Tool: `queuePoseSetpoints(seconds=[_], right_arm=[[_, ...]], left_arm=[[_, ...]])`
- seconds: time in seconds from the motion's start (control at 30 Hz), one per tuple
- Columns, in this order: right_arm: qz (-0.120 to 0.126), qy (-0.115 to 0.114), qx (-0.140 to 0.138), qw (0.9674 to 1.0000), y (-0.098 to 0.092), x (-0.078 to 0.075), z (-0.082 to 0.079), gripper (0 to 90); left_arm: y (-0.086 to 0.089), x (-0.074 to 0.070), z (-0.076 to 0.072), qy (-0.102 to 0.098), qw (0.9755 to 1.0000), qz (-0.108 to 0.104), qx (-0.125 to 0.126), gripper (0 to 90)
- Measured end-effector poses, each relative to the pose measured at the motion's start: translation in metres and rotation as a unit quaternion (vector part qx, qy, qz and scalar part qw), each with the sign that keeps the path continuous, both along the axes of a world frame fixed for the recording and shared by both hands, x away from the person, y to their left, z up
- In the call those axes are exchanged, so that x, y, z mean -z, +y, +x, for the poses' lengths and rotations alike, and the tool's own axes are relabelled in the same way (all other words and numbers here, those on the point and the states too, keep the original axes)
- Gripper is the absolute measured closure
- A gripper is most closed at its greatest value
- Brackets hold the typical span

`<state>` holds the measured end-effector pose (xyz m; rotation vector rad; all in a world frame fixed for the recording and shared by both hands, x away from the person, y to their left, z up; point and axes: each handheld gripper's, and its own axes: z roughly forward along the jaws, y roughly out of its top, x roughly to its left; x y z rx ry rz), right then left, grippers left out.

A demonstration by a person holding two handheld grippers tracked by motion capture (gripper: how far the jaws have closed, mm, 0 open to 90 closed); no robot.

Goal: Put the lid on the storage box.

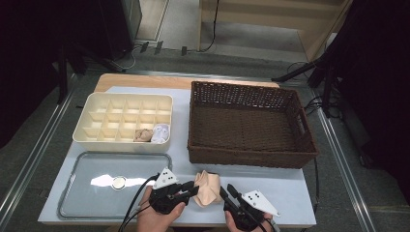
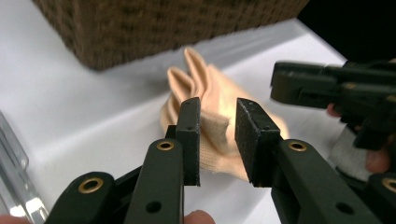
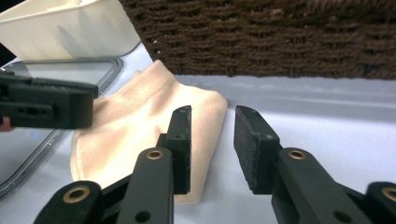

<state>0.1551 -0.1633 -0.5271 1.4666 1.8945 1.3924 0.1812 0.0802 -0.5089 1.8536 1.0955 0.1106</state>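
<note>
A peach sock lies crumpled on the white table near its front edge, between my two grippers. My left gripper reaches it from the left. In the left gripper view its jaws stand apart around the sock's cuff edge without pressing it. My right gripper is at the sock's right side. In the right gripper view it is open over bare table, with the sock just left of its left jaw. Each gripper view also shows the other gripper, the right and the left.
A brown wicker basket stands behind the sock. At the back left is a cream divided organizer, with a beige roll and a white roll in its front right cells. A grey tray lies at the front left.
</note>
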Motion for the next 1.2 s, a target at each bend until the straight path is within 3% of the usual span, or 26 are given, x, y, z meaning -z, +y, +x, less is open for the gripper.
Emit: queuePoseSetpoints(seconds=[0.13, 0.23, 0.4, 0.53, 0.63, 0.73, 0.87, 1.03, 1.2], right_arm=[[0.003, 0.007, 0.001, 1.0000, 0.001, 0.004, 0.000, 63.7], [0.027, 0.010, 0.006, 0.9996, 0.002, 0.008, 0.000, 58.2], [0.033, 0.026, 0.006, 0.9991, 0.008, 0.015, 0.000, 57.5], [0.032, 0.038, -0.001, 0.9988, 0.015, 0.019, 0.001, 62.5], [0.023, 0.047, -0.007, 0.9986, 0.018, 0.020, 0.001, 73.8], [0.031, 0.051, -0.011, 0.9981, 0.016, 0.018, 0.002, 82.8], [0.032, 0.051, -0.010, 0.9981, 0.009, 0.014, 0.006, 84.4], [0.025, 0.050, -0.007, 0.9984, -0.004, 0.013, 0.011, 84.6], [0.019, 0.039, -0.017, 0.9989, -0.002, 0.011, 0.009, 84.3]], left_arm=[[0.000, -0.001, -0.001, 0.005, 0.9999, 0.007, 0.009, 87.1], [0.002, -0.002, -0.001, 0.007, 0.9999, 0.009, 0.008, 88.8], [0.008, 0.000, -0.001, 0.011, 0.9998, 0.014, 0.001, 88.8], [0.009, 0.007, 0.002, 0.019, 0.9997, 0.014, -0.004, 88.7], [0.008, 0.009, 0.002, 0.020, 0.9996, 0.019, -0.001, 88.7], [0.005, 0.008, 0.001, 0.022, 0.9996, 0.016, 0.002, 88.8], [0.000, 0.007, 0.000, 0.024, 0.9996, 0.013, 0.006, 88.9], [-0.009, 0.012, 0.003, 0.028, 0.9992, 0.024, 0.012, 88.9], [-0.006, 0.001, -0.001, 0.014, 0.9998, 0.012, 0.002, 86.1]])
